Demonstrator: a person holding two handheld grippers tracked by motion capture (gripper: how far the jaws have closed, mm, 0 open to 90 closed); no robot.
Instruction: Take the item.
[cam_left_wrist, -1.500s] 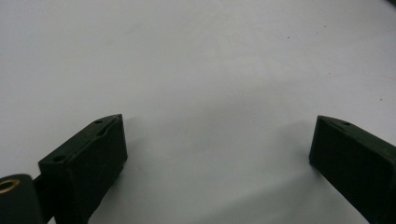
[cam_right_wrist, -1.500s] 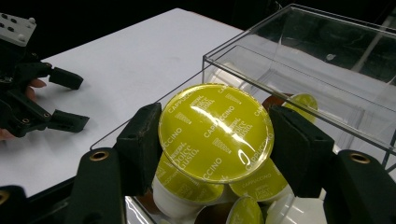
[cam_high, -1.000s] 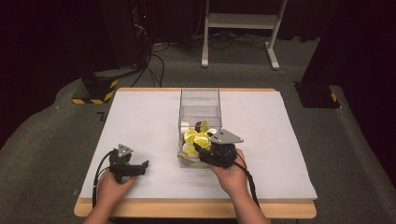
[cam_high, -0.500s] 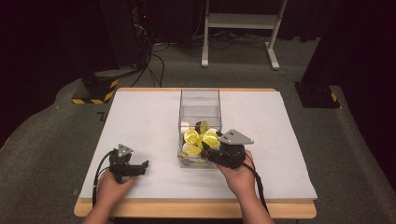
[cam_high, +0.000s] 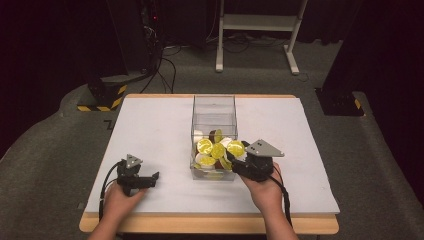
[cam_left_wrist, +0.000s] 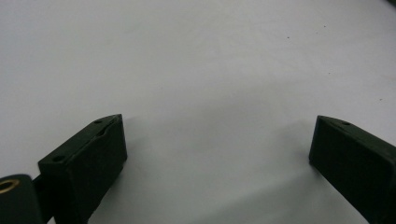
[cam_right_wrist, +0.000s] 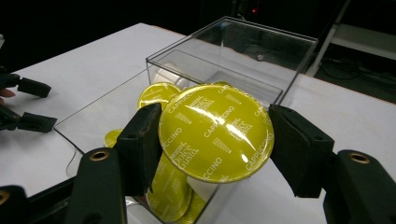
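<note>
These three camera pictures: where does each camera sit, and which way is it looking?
High view: above the person's side, looking forward and down on the white table; both forearms and hands show.
Left gripper view: rides the left gripper, facing bare table between its spread jaws.
Right gripper view: rides the right gripper, facing a yellow coffee capsule clamped between its jaws, over the clear box.
Shared: high and right gripper views both show box and capsule.

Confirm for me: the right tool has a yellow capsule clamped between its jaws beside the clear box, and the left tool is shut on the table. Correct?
Not quite. The left tool is open: the left gripper view shows its jaws wide apart over bare white table. The rest holds: the right tool is shut on the yellow capsule at the clear box.
</note>
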